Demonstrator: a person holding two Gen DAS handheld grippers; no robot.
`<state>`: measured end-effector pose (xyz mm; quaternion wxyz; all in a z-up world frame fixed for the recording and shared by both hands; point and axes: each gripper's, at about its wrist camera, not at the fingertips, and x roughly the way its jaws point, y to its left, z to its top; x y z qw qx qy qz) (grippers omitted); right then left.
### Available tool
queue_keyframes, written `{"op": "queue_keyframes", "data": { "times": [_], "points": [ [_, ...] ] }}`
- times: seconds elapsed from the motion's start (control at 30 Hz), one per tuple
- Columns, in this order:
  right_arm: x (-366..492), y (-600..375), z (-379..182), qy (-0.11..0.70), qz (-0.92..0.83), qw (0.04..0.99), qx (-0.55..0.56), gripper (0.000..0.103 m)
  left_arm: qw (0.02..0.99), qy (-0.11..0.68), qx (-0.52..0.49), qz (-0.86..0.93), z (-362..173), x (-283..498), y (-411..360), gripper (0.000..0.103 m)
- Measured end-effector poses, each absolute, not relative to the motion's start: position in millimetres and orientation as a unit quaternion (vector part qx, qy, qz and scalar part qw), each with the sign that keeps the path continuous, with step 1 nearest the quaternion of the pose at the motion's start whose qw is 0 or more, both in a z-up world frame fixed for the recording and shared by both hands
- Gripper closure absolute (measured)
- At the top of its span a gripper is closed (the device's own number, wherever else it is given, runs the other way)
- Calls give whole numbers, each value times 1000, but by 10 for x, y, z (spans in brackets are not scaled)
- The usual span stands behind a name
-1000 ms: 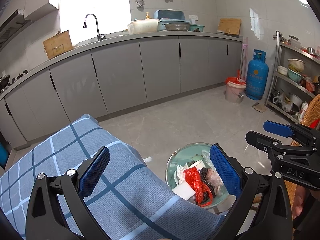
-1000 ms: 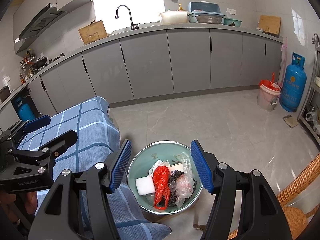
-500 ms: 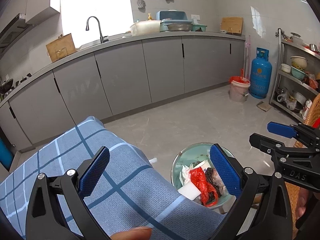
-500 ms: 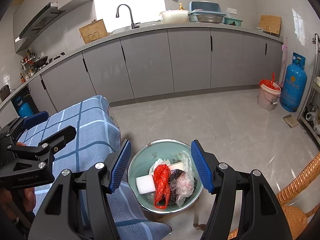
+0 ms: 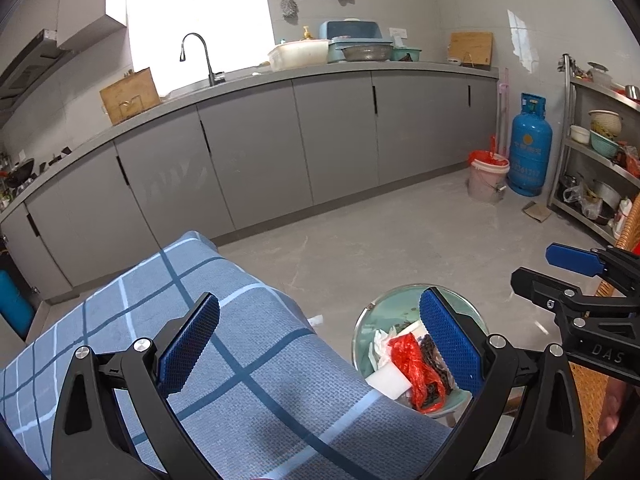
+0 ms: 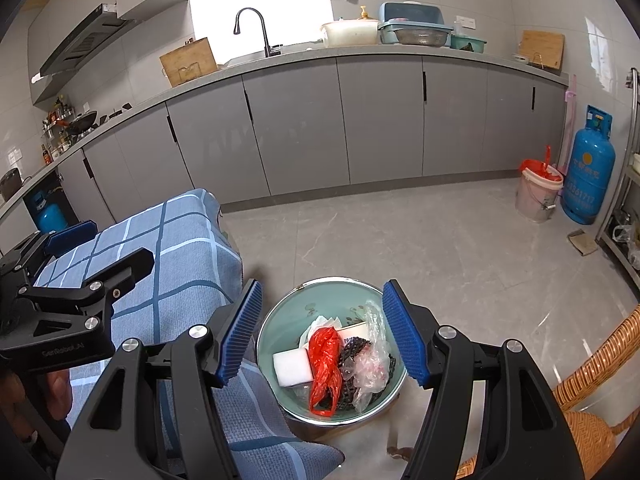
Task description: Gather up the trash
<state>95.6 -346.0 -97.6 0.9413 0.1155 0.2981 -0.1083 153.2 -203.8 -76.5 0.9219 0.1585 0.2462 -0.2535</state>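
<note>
Mostly crinkled plastic (image 6: pixel 325 364), round basin (image 6: pixel 280 320).

Home kitchen, faucet (image 6: pixel 251 28), cabinets (image 6: pixel 296 128), gas cylinder (image 6: pixel 591 168)

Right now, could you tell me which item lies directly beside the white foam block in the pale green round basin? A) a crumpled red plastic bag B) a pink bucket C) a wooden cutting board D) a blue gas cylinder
A: in the right wrist view, the crumpled red plastic bag lies right against the white foam block inside the pale green round basin; the other things are not in the basin.
</note>
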Motion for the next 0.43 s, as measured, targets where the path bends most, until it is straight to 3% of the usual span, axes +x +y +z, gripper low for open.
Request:
{"op": "queue_keyframes", "data": {
  "times": [0.43],
  "points": [
    [951,-3458,-963,296,-107,942,113,35,921,240,153,-264,-708,1498,-1983,4]
  ]
}}
